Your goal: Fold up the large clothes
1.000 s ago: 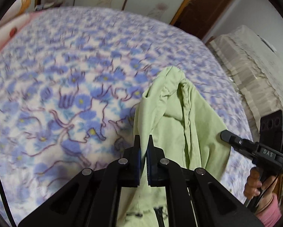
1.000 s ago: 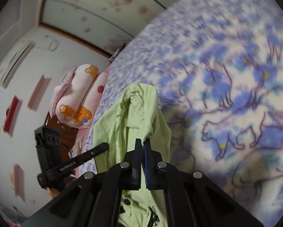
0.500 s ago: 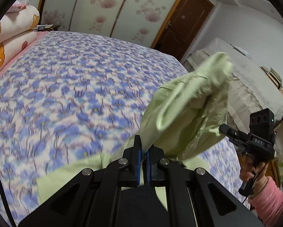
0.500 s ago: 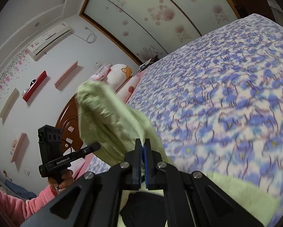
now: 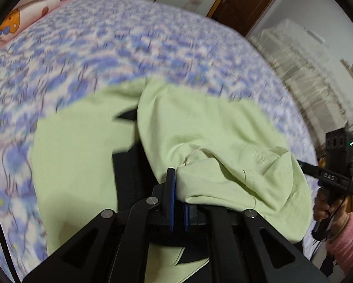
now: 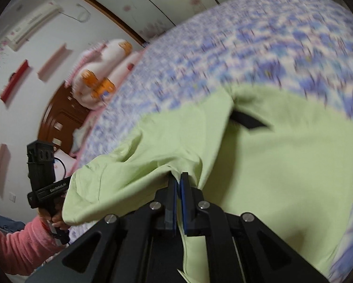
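Pale green garment (image 5: 200, 127) spread over the blue-flowered bedspread (image 5: 105, 47), a black part (image 5: 125, 165) showing through its open front. Left gripper (image 5: 177, 179): blue-padded jaws nearly together, pinching a bunched edge of the green cloth, which folds away to its right. Right gripper (image 6: 178, 181): jaws likewise nearly closed on a gathered fold, cloth draping off to its left; flat green panel lies ahead and to its right. Each tool appears in the other's view, held by a hand in a pink sleeve (image 6: 18, 247). Ahead of the left gripper, far left, cartoon-print pillows (image 5: 23, 11); a brown door (image 5: 244, 0) beyond the bed. Bedspread blurred in both views.
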